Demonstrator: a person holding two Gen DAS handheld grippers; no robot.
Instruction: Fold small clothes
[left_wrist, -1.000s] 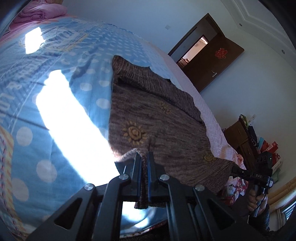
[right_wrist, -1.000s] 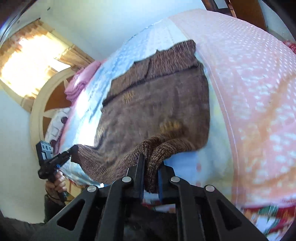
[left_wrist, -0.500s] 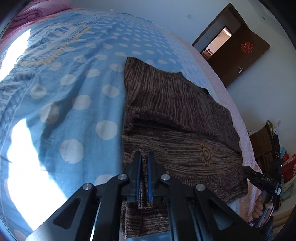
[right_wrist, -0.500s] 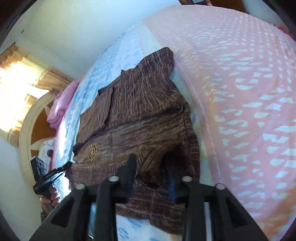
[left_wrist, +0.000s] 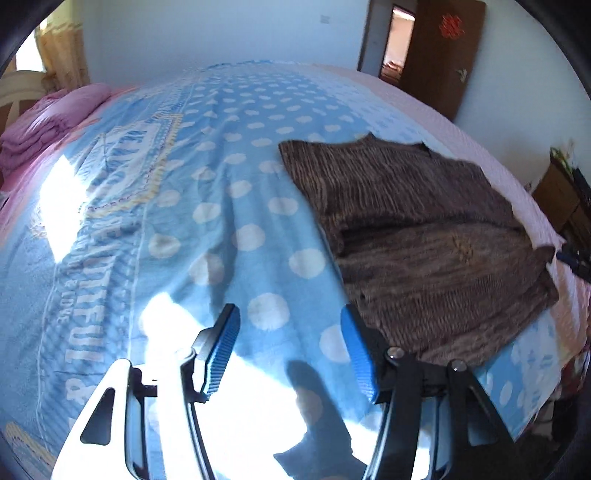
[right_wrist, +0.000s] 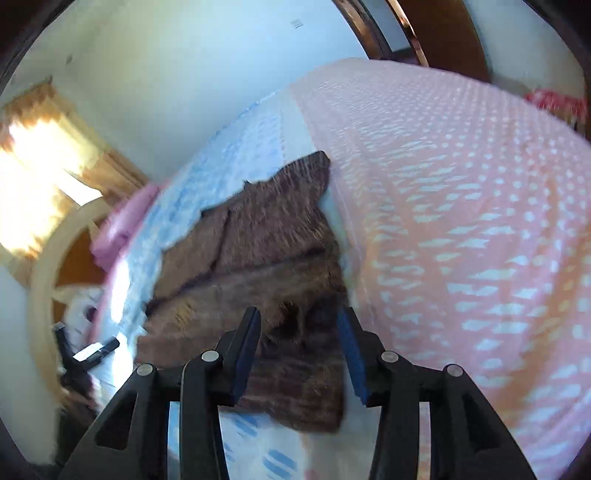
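Both grippers have let go of the brown knit sweater (left_wrist: 424, 236), now lying folded on the bed.

Left gripper (left_wrist: 288, 339) is hovering wide apart over the blue dotted bedspread (left_wrist: 221, 184), just left of the sweater; right gripper (right_wrist: 297, 345) is hanging wide over the sweater's near edge, beside the pink blanket (right_wrist: 461, 221).

Black claw (right_wrist: 298, 328) arms, blue pads (left_wrist: 223, 349), silver screws.

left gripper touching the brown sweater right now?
Apart. Left wrist view: left gripper is open over the blue polka-dot sheet, nothing between its fingers; brown sweater lies beside it.
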